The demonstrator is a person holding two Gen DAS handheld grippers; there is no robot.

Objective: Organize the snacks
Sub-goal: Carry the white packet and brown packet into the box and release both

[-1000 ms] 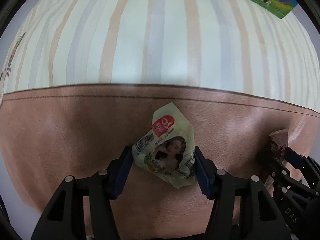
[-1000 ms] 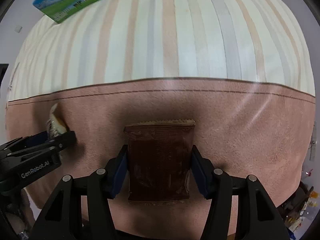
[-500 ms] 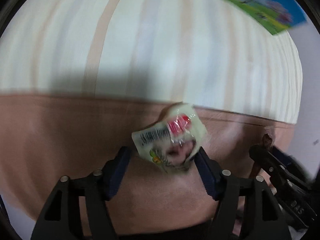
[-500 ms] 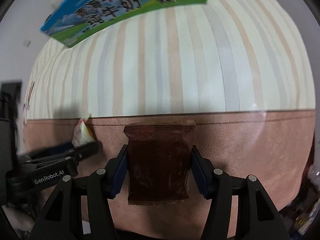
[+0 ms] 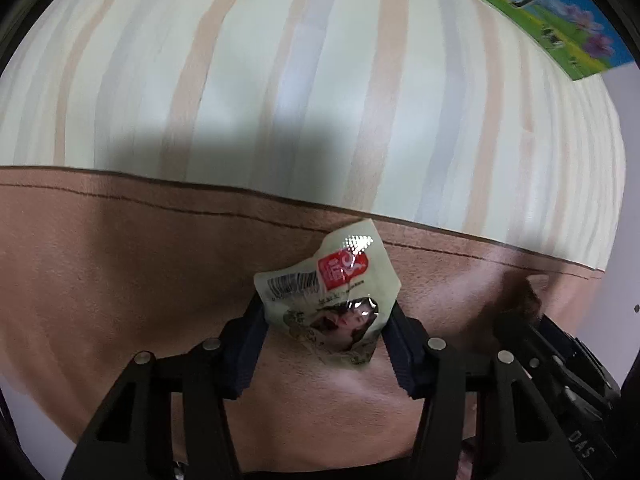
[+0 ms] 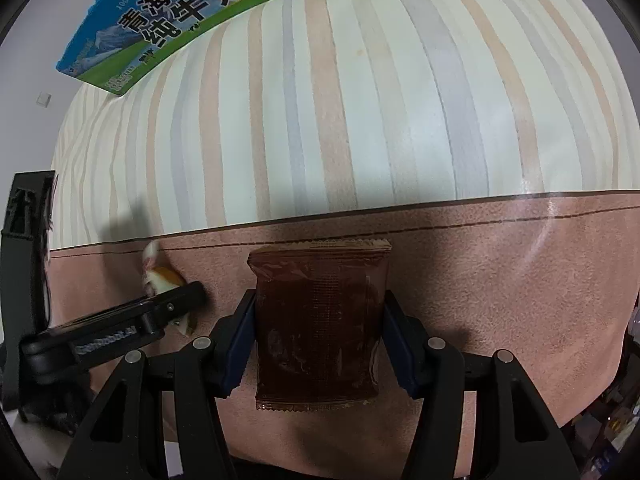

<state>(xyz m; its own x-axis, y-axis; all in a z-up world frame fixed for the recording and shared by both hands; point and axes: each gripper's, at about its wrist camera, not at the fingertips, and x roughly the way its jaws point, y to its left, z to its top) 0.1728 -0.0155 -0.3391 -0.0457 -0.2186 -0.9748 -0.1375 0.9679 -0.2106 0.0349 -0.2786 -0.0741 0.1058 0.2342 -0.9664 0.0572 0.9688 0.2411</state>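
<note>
Worktop (image 6: pixel 400 100), striped cream, tan and grey at the far side, with a brown suede-like mat (image 6: pixel 520 280) across the near side; both tools point steeply down over the mat. Milk carton (image 6: pixel 192 12), blue and green, lies at the worktop's far edge, up and left of the right tool, up and right of the left tool; its face reads 青海牛奶, 纯牛奶 and "100%", with a cow pictured. It appears the likely goal, and the right hand looks the nearer.

Right tool (image 6: pixel 320 320) is clamped on a brown packet (image 6: pixel 318 320), long axis running along the fingers, crimped top edge pointing away toward the stripes. No print on it can be read.

Left tool (image 5: pixel 324 316) has its jaws closing on a pale-green pouch (image 5: pixel 332 292), held crumpled and tilted between the pads, above the mat. The pouch carries a red label, a barcode and a printed portrait; its small text is illegible.

Tool bodies bear "GenRobot.AI" and "DAS".
</note>
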